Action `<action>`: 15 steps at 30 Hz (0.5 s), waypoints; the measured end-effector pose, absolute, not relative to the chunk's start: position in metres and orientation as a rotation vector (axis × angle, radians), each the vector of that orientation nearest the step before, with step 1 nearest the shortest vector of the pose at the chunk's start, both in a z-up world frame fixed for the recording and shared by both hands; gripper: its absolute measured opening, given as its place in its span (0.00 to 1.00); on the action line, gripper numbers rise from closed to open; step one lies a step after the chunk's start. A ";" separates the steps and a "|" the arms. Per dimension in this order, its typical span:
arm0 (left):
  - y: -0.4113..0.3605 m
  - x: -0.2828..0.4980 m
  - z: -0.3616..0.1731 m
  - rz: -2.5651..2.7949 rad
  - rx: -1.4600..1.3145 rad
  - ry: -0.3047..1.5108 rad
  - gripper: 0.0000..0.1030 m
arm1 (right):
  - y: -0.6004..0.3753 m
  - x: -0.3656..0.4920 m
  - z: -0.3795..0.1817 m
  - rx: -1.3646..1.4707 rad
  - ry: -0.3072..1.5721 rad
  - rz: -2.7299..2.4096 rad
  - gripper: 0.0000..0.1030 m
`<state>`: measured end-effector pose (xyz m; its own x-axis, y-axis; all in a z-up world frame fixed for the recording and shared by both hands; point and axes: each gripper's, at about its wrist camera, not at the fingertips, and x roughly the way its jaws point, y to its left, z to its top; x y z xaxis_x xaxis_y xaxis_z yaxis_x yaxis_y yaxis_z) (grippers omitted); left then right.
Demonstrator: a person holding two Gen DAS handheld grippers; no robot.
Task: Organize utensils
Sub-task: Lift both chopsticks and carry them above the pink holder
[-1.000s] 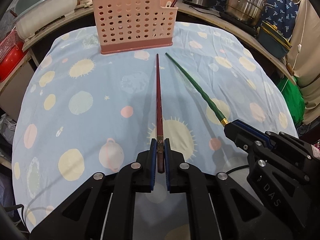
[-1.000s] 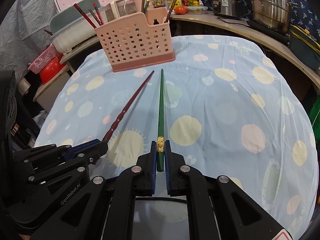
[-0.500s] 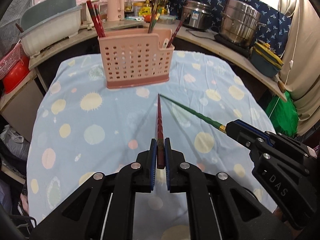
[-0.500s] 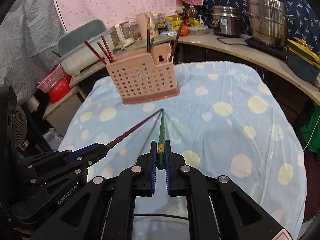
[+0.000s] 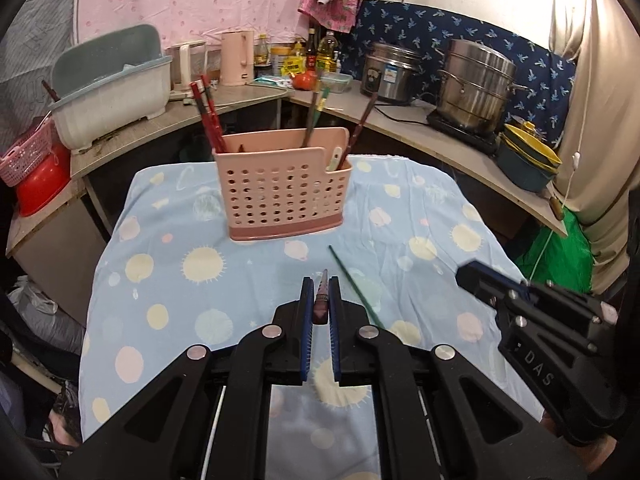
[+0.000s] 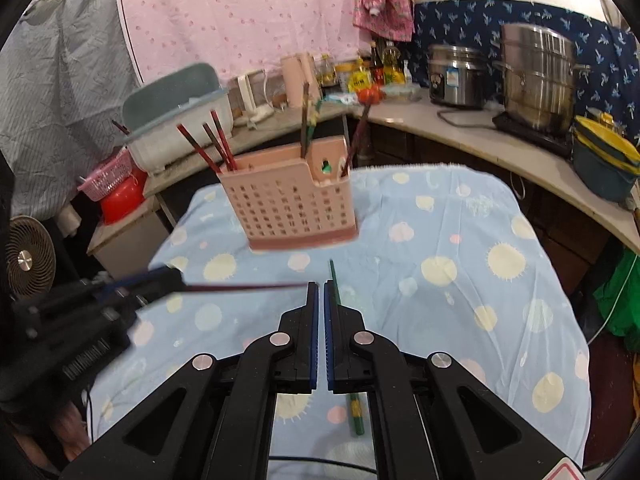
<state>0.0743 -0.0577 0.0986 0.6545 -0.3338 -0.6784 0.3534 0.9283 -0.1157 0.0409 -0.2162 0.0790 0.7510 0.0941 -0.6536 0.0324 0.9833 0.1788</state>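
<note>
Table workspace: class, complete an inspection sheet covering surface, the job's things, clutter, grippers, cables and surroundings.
Surface: table under a blue spotted cloth.
Job's things: pink holder upright, chopsticks inside; green chopstick loose, apparently on the cloth; red chopstick held.
Clutter: nothing seen.
Grippers: left gripper shut on red chopstick; right gripper shut, empty.
Cables: black cord on the counter.
Surroundings: steel pot, basin.

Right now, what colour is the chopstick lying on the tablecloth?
Green chopstick; clearest in the left wrist view.
</note>
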 end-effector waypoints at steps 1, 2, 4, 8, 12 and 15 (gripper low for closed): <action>-0.054 0.077 0.096 -0.380 0.020 0.772 0.07 | -0.218 0.042 0.069 0.190 0.748 0.034 0.07; -0.050 0.078 0.093 -0.373 0.015 0.779 0.07 | -0.220 0.043 0.056 0.199 0.782 0.028 0.11; -0.045 0.080 0.087 -0.360 0.008 0.793 0.07 | -0.221 0.043 0.033 0.206 0.834 0.017 0.11; -0.042 0.082 0.079 -0.353 0.003 0.812 0.07 | -0.218 0.044 -0.009 0.199 0.931 0.005 0.12; -0.046 0.081 0.075 -0.360 0.007 0.826 0.07 | -0.215 0.046 -0.034 0.187 0.987 -0.001 0.12; -0.048 0.081 0.073 -0.368 0.011 0.832 0.07 | -0.212 0.046 -0.043 0.173 1.007 -0.005 0.12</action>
